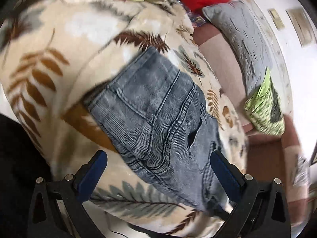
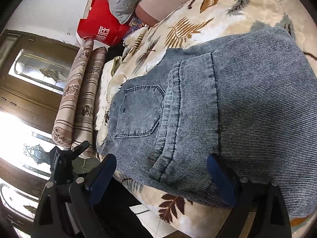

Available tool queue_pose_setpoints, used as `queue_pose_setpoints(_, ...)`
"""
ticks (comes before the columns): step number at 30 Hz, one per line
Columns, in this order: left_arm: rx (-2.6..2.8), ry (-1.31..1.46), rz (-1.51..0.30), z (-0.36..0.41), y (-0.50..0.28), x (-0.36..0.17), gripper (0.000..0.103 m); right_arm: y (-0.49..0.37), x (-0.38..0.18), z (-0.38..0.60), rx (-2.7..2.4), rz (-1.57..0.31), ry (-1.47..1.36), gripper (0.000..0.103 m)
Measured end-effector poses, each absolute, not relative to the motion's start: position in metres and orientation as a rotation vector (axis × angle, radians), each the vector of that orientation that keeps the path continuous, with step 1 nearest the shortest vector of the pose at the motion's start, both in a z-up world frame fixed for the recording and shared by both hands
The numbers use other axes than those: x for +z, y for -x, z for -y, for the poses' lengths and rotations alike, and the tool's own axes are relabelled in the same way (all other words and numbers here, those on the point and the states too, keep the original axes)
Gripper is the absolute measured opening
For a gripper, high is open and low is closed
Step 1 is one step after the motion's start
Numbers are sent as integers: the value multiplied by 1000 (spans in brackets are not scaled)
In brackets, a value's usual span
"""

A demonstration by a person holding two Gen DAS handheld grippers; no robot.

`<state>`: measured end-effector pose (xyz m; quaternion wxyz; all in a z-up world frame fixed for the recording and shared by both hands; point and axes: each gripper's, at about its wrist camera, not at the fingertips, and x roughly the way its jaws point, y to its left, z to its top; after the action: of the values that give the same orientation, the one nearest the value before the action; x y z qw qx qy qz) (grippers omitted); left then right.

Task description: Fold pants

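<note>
Left wrist view: the left gripper hangs with its jaws spread wide and nothing between them, just above the near end of the pants, which lie on the leaf-print blanket. Their long axis runs away from the fingers, slanting toward the far left. In the right wrist view the right gripper is likewise spread and empty, straddling the near folded edge of the pants, which widen to the right. Both look about equally near; I judge the right better squared to an edge.
</note>
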<state>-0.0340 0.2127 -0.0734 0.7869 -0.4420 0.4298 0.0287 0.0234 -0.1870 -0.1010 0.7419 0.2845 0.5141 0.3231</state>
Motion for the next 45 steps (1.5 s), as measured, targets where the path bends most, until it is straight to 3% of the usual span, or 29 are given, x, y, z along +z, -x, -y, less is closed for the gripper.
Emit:
queue_pose_setpoints(10, 84, 1005, -898, -216, 10, -89, 99, -23, -103, 186, 721, -1118, -629, 94)
queue_pose_setpoints(12, 152, 882, -920, -212, 3, -83, 70, -23, -102, 185, 720, -1117, -622, 94)
queue_pose_setpoints(13, 202, 795, -955, -208, 0, -82, 45, -22, -101, 184, 717, -1120, -617, 94)
queue_pose_setpoints(25, 179, 677, -932, -201, -3, -83, 41, -41, -27, 106, 780, -1081, -499, 95)
queue_pose_setpoints(28, 166, 683, -930, -206, 0, -85, 41, -61, -45, 77, 800, -1155, -517, 94)
queue_pose_setpoints(31, 153, 686, -928, -207, 1, -85, 41, -82, -99, 51, 686, -1383, -460, 95)
queue_pose_setpoints(37, 134, 711, -926, -209, 1, -87, 41, -78, -57, 40, 713, -1323, -432, 98)
queue_pose_setpoints(41, 130, 708, -926, -209, 2, -87, 41, -85, -94, 30, 652, -1424, -399, 100)
queue_pose_setpoints(45, 142, 696, -923, -208, 3, -86, 41, -81, -76, 44, 698, -1397, -507, 103)
